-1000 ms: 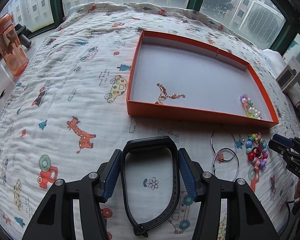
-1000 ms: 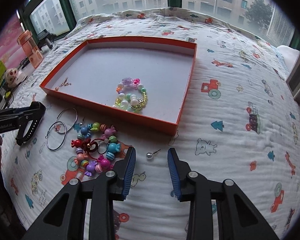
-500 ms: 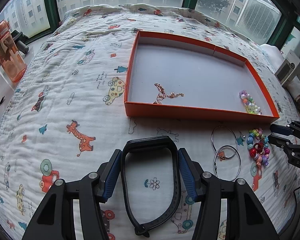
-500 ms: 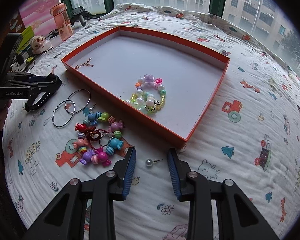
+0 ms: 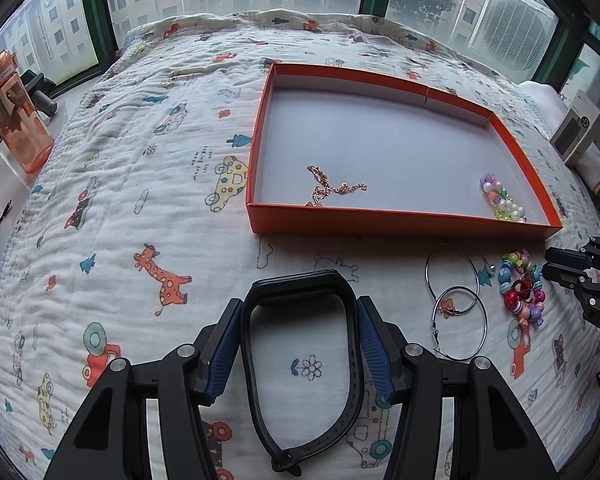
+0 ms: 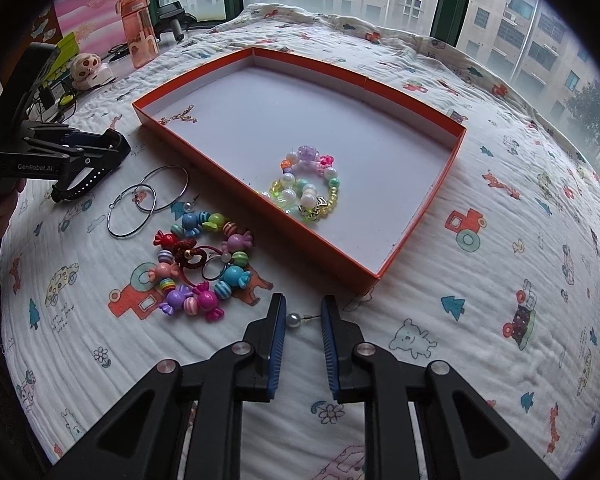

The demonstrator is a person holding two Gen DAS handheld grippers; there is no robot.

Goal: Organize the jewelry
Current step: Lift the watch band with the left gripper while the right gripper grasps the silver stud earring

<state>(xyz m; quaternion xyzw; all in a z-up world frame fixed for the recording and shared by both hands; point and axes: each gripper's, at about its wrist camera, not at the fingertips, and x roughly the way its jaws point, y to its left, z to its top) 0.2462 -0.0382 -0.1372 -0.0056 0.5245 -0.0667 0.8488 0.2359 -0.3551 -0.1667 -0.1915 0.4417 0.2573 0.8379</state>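
Observation:
My left gripper is shut on a black wristband and holds it just above the quilt, in front of the orange tray. The tray holds a rose-gold chain and a pastel bead bracelet. My right gripper is open, its fingers either side of a pearl stud earring on the quilt. A candy-bead bracelet and two hoop earrings lie left of it. The left gripper also shows in the right wrist view.
The quilt with cartoon prints covers the bed. An orange water bottle stands off the left edge, near a skull figure and cables. A white appliance sits at the right. Windows run along the back.
The right gripper has lowered around the pearl earring, which now sits between its fingers. The left gripper has stayed in place with the wristband.

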